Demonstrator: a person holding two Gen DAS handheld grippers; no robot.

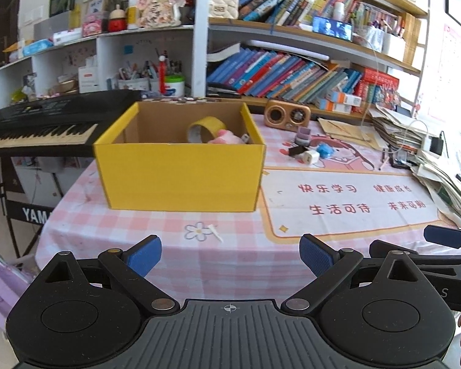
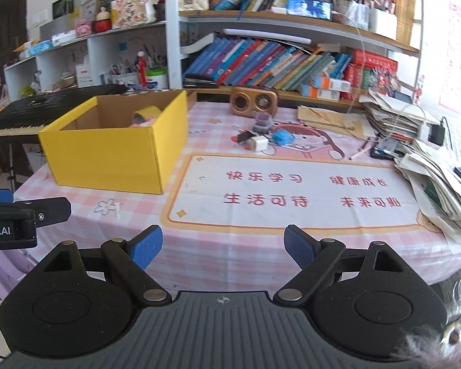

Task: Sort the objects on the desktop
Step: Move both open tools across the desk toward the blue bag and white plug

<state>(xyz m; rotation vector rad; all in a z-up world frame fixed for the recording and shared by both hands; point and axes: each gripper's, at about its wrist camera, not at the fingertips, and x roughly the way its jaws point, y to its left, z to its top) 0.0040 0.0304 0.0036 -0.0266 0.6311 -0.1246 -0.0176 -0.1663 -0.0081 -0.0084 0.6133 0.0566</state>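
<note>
1. The stuff we've got left to sort is a little cluster on the far side of the bench (image 2: 199,246): a white charger (image 2: 259,144), a black clip (image 2: 243,137), a blue thing (image 2: 282,136) and a purple stamp-looking block (image 2: 262,123), all nearly touching. The risk is that if we go for one, the pads shove its neighbours around or we pinch two at once.
2. The box (image 1: 181,172) sits at the left with a tape roll (image 1: 203,129) and something pink (image 1: 226,136) already inside. The cluster is well apart from it to the right, so a weak grip could drop a piece mid-carry.
3. Left gripper (image 1: 230,258): jaws wide open, holding nothing. Right gripper (image 2: 223,247): same, wide and empty. Both hover at the near edge, side by side, so we could knock them together if both reach in at once.
4. The charger is smooth and boxy, so it might squirt out if we catch it on a corner.
5. The speaker (image 2: 254,101) sits just behind the cluster, so overreaching could bump it.
6. The paper pile (image 2: 439,178) on the right looks loose, and a wide swing of the right gripper could slide sheets off.
</note>
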